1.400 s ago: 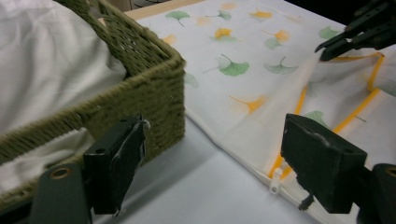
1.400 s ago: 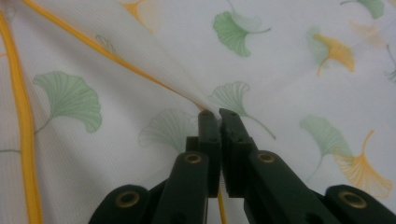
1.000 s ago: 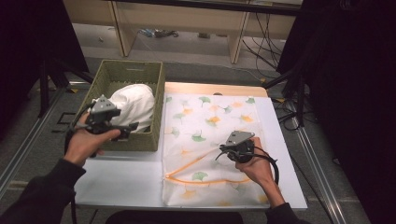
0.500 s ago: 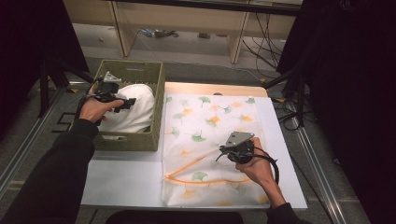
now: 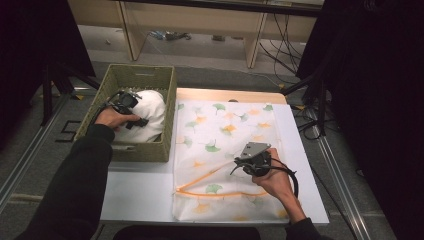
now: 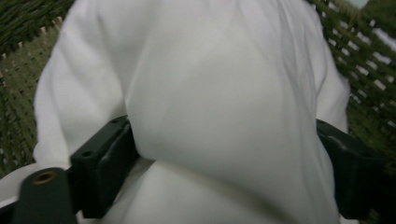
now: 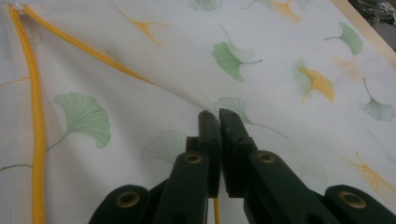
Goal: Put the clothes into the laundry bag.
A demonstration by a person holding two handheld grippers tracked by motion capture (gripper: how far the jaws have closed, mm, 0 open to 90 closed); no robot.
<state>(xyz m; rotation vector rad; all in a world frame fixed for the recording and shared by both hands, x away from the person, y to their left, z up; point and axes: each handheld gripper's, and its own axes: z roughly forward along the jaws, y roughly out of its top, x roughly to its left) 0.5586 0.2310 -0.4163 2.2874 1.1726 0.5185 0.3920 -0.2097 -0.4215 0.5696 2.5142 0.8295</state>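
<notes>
We start with the white garment [image 5: 145, 112], bundled inside the woven green basket [image 5: 167, 107] at the left of the bench [image 5: 135, 187]. In the left gripper view the white garment [image 6: 210, 102] takes up nearly the whole picture, so we cannot make out its shape or its edges; only slivers of basket weave [image 6: 369, 60] show at the corners. Our left gripper [image 5: 131, 106] sits on top of the bundle, and in its own view the left gripper [image 6: 224, 172] has its jaws set wide apart with a thick bulge of the white cloth between them. The cloth touches the inner face of the jaw at the picture's left; whether the other one presses it too is hard to tell, because that jaw is cut off at the frame edge and blurred.

Just beside the basket lies the mesh laundry bag [image 5: 225, 125], printed with green and orange ginkgo leaves and trimmed with a yellow zipper [image 5: 210, 177]. Our right gripper [image 5: 240, 162] rests on it near the zipper's slanted run. In the right gripper view the right gripper [image 7: 219, 119] has its jaws brought together on a small pinched ridge of the bag's fabric [image 7: 289, 51], which puckers toward the tips. The yellow zipper [image 7: 37, 121] runs down the left of that view.
</notes>
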